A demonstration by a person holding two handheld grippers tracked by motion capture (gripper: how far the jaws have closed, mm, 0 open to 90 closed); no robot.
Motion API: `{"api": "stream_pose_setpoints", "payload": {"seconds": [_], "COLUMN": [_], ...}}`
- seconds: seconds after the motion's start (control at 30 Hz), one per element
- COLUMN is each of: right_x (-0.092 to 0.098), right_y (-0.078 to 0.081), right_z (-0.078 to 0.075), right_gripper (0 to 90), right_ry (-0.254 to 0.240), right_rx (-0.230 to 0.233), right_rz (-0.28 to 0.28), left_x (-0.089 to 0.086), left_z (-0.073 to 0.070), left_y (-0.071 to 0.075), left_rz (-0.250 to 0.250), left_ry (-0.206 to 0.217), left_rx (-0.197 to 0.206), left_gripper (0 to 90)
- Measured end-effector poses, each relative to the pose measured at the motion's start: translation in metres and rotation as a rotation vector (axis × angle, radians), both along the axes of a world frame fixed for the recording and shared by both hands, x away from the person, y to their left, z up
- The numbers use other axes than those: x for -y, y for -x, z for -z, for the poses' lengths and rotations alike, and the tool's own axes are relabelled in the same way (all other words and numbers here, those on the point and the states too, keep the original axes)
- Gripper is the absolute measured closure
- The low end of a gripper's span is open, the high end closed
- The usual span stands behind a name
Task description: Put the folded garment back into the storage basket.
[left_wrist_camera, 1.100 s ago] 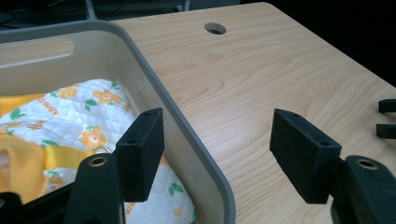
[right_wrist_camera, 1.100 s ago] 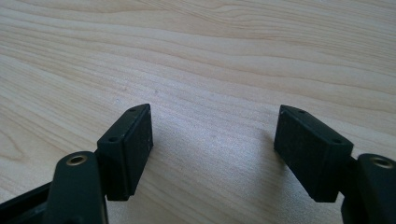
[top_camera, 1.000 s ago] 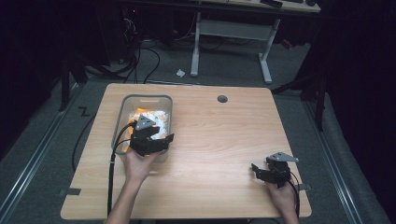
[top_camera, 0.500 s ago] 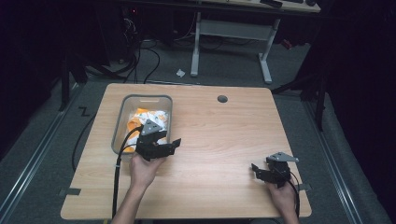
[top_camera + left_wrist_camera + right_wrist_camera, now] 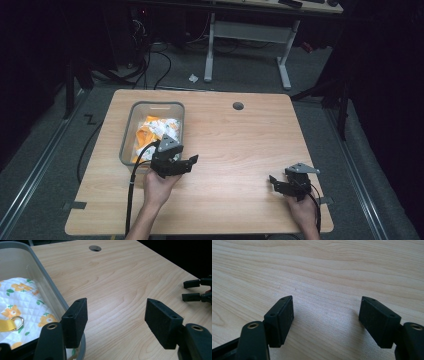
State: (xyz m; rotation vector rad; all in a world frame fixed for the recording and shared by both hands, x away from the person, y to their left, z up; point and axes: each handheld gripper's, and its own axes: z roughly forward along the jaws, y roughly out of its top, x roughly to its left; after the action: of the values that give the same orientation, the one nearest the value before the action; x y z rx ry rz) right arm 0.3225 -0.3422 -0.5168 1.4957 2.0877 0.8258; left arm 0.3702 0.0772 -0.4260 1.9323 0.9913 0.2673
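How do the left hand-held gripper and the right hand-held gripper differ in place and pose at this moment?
The left hand-held gripper sits at the near right corner of the grey bin of flowered cloth; the right hand-held gripper is at the table's near right edge, far from the bin. In the high view the left one's jaws point right, the right one's point left. Both stand open with nothing between the jaws, over bare wood.
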Motion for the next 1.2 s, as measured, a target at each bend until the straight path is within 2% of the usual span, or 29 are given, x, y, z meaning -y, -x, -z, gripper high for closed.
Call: {"api": "stream_pose_setpoints", "payload": {"seconds": [0.77, 1.2], "right_x": [0.0, 0.0], "right_y": [0.0, 0.0], "right_z": [0.0, 0.0], "right_gripper": [28.5, 28.5], "right_ry": [-0.001, -0.001], "right_rx": [0.0, 0.0], "right_rz": [0.001, 0.001], "left_x": [0.019, 0.034], "left_z": [0.018, 0.033], "left_y": [0.007, 0.007], "left_rz": [0.044, 0.07], "left_ry": [0.003, -0.02], "left_rx": [-0.027, -0.051], "left_gripper": [35.1, 35.3]}}
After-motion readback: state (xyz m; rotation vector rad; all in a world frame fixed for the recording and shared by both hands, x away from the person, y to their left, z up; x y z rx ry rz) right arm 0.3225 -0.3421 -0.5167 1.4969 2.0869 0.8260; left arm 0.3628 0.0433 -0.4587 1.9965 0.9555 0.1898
